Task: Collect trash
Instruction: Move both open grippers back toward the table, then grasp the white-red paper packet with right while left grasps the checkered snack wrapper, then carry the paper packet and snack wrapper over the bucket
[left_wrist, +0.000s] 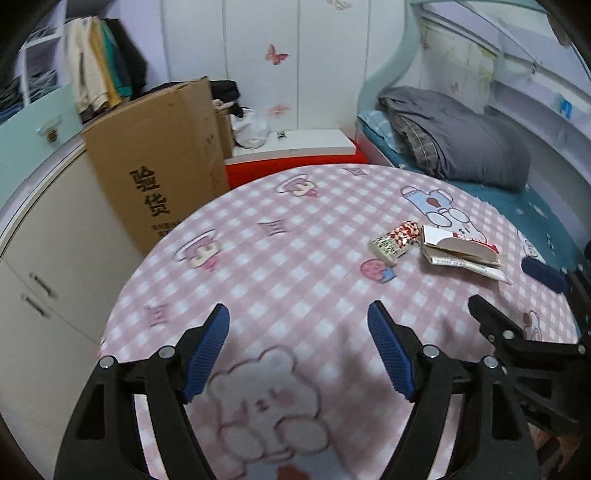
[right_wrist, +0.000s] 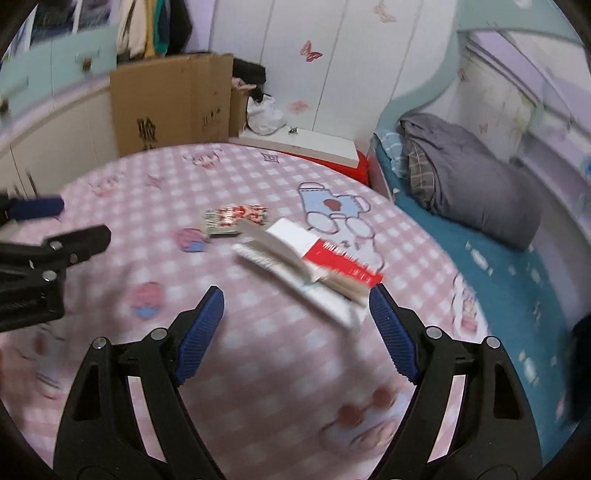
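Trash (left_wrist: 458, 249) on blanket (left_wrist: 295, 258), cardboard box (left_wrist: 155, 155) beside

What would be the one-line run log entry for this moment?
phase: approach | left gripper: open, empty | right gripper: open, empty | trash: snack wrapper, red-white carton on pink blanket | collected: nothing yet

Left tool (left_wrist: 298, 349) and right tool (right_wrist: 296, 332) both angle downward, jaws spread wide with nothing between them
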